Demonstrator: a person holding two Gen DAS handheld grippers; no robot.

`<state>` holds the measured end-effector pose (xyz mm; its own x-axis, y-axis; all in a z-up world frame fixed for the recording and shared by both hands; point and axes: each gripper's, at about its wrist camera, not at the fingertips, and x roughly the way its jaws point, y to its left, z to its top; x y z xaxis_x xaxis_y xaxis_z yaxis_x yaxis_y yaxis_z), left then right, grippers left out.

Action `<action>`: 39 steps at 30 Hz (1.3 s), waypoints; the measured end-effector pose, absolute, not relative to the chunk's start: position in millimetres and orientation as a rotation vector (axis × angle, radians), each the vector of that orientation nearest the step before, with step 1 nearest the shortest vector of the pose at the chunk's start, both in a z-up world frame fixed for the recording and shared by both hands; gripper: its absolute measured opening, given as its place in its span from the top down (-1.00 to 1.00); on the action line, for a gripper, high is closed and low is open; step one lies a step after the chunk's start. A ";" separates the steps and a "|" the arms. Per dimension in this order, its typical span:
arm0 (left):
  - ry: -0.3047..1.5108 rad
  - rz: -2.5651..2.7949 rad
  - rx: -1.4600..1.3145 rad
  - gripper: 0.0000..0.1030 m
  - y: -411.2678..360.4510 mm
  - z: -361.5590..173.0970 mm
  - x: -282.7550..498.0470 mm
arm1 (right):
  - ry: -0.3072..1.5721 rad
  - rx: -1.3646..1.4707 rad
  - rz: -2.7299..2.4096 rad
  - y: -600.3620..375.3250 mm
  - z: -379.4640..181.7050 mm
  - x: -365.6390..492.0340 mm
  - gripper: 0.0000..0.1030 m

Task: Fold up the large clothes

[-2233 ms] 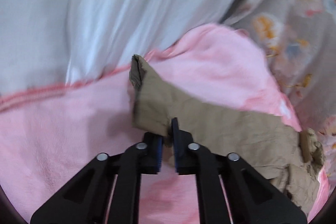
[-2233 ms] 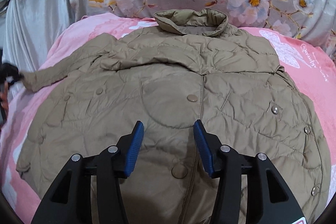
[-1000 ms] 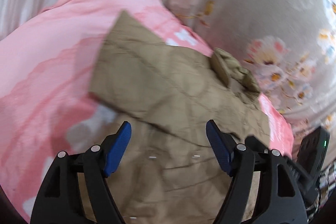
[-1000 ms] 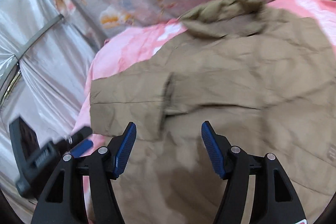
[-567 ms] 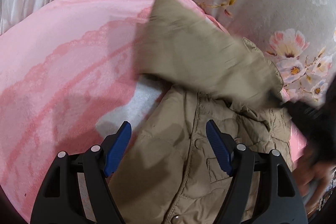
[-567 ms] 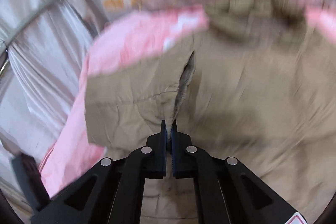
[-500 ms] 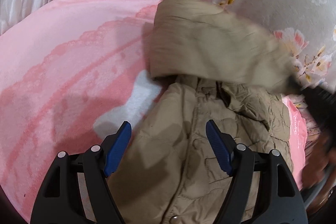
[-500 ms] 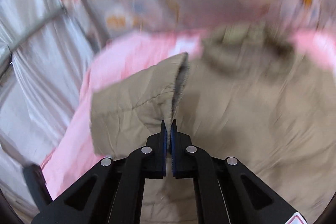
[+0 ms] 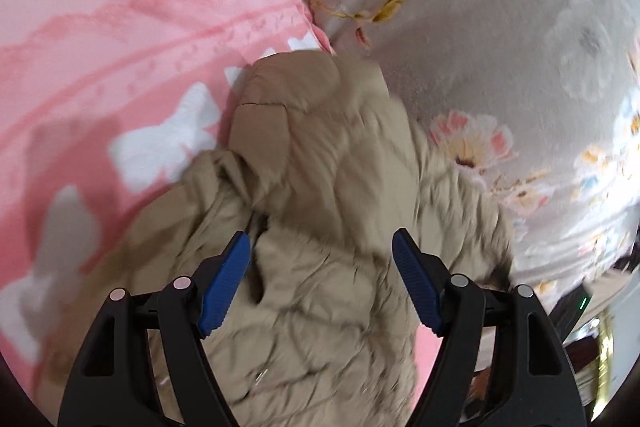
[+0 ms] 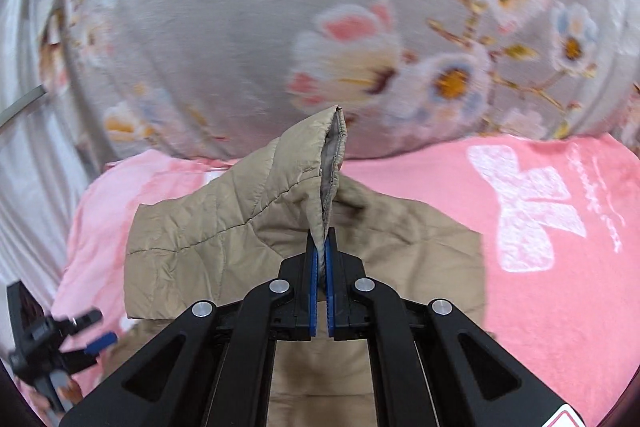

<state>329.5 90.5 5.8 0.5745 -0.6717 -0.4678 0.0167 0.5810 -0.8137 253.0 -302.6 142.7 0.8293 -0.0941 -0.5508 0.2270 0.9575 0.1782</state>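
Tan jacket [image 10: 400,227] on pink blanket [image 10: 540,267]

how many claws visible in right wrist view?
2. The right claw at bottom centre, shut on the tan jacket cuff; the left claw at the lower left edge, blurred.

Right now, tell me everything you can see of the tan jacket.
The tan quilted jacket lies on a pink blanket, in front of a grey floral cushion. It looks like thin, puffy, stitched fabric, creased all over. One sleeve is lifted and drawn across the body, its cuff, with a grey lining, pinched in the shut jaws of the right gripper. The left gripper hovers open above the jacket, not gripping it.
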 end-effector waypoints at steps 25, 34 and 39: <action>0.901 -0.121 -0.441 0.97 59.1 -7.5 367.9 | 0.792 0.304 -0.205 -329.7 2.6 195.2 0.95; 0.893 -0.087 -0.328 0.96 51.0 -35.0 362.7 | 0.816 0.291 -0.218 -325.6 -17.9 198.6 0.96; 0.870 -0.063 -0.250 0.96 40.1 -35.8 360.1 | 0.800 0.246 -0.247 -320.7 -13.6 200.6 0.96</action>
<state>360.1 40.1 -35.8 0.6451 -0.1560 -0.7480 -0.0470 0.9690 -0.2425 200.6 -320.7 -13.6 0.6708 -0.1248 -0.7310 0.3092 0.9430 0.1227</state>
